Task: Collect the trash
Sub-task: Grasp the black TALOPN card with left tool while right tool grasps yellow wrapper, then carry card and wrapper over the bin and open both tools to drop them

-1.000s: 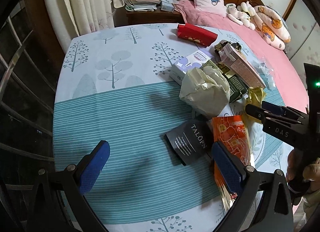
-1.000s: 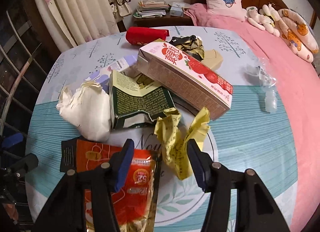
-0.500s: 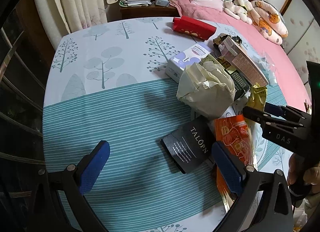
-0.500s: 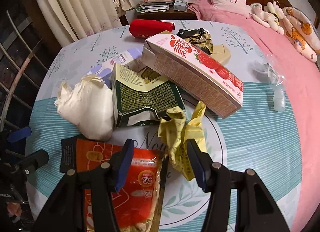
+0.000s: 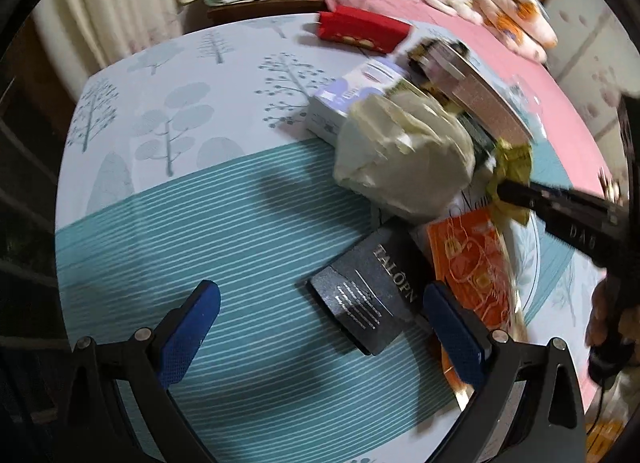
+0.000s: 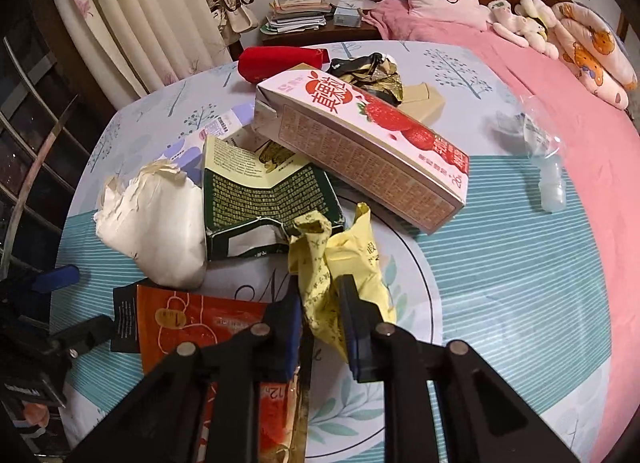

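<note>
Pinching the yellow wrapper [image 6: 340, 263] near the tabletop's [image 6: 500, 263] front edge, the right tool [image 6: 322, 303] is gripping its light, crinkly, yielding lower folds; the left tool [image 5: 316, 327] is hanging open.

Left gripper [image 5: 320, 327] spread above black packet [image 5: 370, 299], blurred right gripper [image 5: 516, 193] seemingly pinching yellow wrapper [image 5: 514, 159]

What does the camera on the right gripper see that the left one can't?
Only the right wrist view shows the right gripper pinching the crumpled yellow wrapper close up, and the strawberry picture on the pink carton. Only the left wrist view shows the open left gripper and the black packet's lettering. Both show the white crumpled bag and orange packet.
</note>
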`<state>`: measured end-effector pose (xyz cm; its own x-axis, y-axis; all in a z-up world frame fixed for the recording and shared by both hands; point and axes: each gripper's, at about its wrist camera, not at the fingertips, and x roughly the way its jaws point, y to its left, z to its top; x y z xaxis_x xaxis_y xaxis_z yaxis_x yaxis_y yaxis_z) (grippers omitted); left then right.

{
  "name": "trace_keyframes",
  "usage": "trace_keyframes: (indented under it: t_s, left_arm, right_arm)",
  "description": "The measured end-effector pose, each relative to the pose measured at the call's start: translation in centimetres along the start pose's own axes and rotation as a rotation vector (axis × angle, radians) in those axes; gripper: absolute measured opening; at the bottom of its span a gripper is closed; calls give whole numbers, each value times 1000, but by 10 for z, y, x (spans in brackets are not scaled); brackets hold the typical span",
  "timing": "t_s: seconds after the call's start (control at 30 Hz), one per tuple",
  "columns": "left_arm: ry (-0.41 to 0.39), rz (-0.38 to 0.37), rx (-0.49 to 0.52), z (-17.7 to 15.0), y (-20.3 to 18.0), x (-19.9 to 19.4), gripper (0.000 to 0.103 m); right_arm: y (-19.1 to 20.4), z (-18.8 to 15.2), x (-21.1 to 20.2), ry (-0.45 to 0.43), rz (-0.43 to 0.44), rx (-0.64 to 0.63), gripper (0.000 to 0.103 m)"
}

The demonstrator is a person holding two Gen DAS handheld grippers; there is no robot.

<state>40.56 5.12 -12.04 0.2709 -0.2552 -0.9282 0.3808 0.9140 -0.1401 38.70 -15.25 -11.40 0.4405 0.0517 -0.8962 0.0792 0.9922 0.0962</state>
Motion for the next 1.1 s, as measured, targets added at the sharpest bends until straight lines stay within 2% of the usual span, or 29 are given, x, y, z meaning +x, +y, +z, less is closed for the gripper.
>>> trace_keyframes:
  t_s: [0.3, 0.47, 0.5, 0.63, 0.77, 0.87, 0.97, 1.1]
  left_arm:
    - [24, -3, 380, -4, -31, 15, 101]
    - [37, 17, 506, -4, -38, 25, 101]
    - [41, 14, 519, -4, -40, 27, 101]
    - [46, 1, 574, 1, -44, 35, 101]
    - [68, -44, 562, 12, -42, 41, 99]
    - [73, -74, 559, 18, -42, 44, 91]
    - [48, -92, 581, 19, -47, 41, 63]
    - [56, -85, 585, 15, -54, 38, 62]
  right_arm:
    - [-6, -2, -3, -7, 18, 15, 14]
    - [-6, -5, -3, -5, 26, 26, 11]
    - [-6, -5, -3, 1, 30, 27, 8]
    - [-6, -10, -5, 3, 29, 26, 8]
    - [-8, -16, -6, 10, 33, 37, 8]
    - [-9, -20, -8, 11, 35, 49, 7]
    - [-11, -24, -11, 11, 39, 64, 7]
    - [-14, -30, -16, 5, 42, 85, 7]
